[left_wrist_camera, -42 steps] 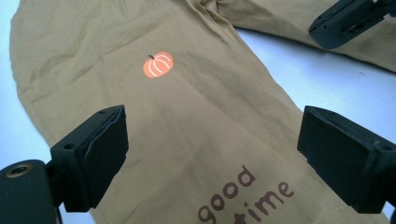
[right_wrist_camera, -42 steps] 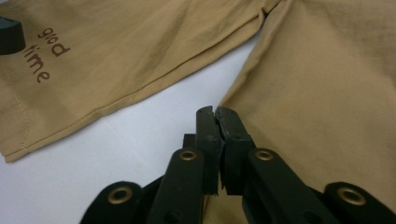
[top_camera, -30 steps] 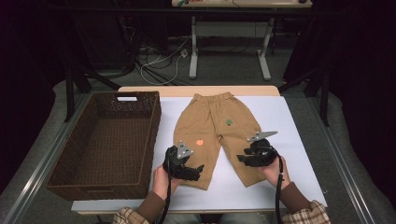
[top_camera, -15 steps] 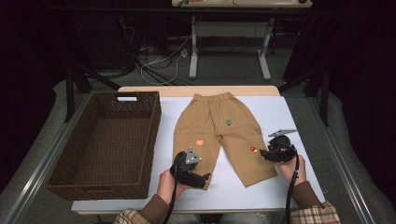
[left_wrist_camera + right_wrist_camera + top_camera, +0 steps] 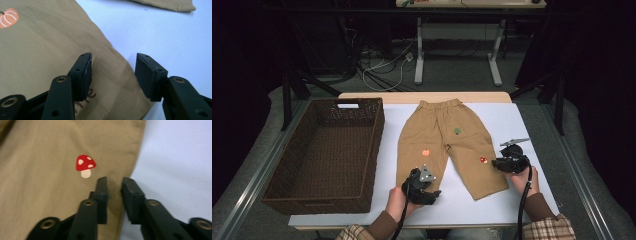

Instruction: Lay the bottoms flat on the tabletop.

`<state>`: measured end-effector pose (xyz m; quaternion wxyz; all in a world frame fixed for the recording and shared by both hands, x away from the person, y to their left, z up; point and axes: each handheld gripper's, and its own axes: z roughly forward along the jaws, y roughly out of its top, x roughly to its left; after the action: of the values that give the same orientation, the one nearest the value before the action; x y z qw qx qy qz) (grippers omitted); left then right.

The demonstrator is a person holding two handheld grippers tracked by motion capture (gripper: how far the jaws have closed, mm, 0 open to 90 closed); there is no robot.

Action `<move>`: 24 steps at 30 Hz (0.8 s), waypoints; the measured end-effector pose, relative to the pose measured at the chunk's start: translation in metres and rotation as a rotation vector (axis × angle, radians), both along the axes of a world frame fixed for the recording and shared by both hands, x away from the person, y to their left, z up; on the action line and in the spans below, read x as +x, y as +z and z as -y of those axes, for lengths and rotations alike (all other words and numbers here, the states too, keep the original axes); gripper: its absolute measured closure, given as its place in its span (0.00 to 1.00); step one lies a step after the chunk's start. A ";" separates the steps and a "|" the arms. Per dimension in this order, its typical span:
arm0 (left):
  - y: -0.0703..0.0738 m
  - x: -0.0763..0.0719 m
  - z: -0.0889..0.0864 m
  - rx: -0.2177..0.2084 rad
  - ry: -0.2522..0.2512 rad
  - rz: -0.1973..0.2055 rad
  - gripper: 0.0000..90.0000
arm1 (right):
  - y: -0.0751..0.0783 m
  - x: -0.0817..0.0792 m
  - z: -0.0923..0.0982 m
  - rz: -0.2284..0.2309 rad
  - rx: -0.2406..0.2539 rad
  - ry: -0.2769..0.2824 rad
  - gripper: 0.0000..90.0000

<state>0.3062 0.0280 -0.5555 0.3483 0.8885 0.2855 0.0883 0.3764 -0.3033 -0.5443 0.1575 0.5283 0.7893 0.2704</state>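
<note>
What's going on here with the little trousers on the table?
A person holds a gripper in each hand over tan trousers lying flat on a white table, beside a wicker basket. The left gripper straddles one leg's hem corner; the right gripper pinches a fold at the other leg's outer edge, near a red mushroom print. Both have just been closing.

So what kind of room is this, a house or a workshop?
Probably a lab or workshop, not a home: a white-topped table ringed by dark curtains, loose cables on the floor behind it, and another desk's metal legs beyond.
</note>
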 end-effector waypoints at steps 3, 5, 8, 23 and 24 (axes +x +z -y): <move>0.000 0.001 -0.003 -0.014 0.010 -0.004 0.68 | 0.000 -0.001 0.000 -0.008 0.011 0.011 0.96; -0.001 0.001 -0.003 -0.019 0.010 -0.005 0.76 | 0.000 -0.001 -0.001 -0.013 0.013 0.015 0.97; -0.001 -0.001 -0.002 -0.023 -0.001 -0.004 0.86 | 0.002 -0.002 0.001 -0.034 0.014 0.019 0.98; 0.002 -0.002 -0.009 -0.044 -0.024 -0.041 0.99 | 0.007 -0.017 0.003 -0.076 0.003 0.056 0.98; 0.003 -0.003 -0.010 -0.042 -0.028 -0.041 0.99 | 0.006 -0.018 0.003 -0.079 -0.003 0.055 0.98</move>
<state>0.3031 0.0378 -0.5530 0.3621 0.8865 0.2818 0.0591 0.3582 -0.3063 -0.5378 0.1194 0.5164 0.8095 0.2524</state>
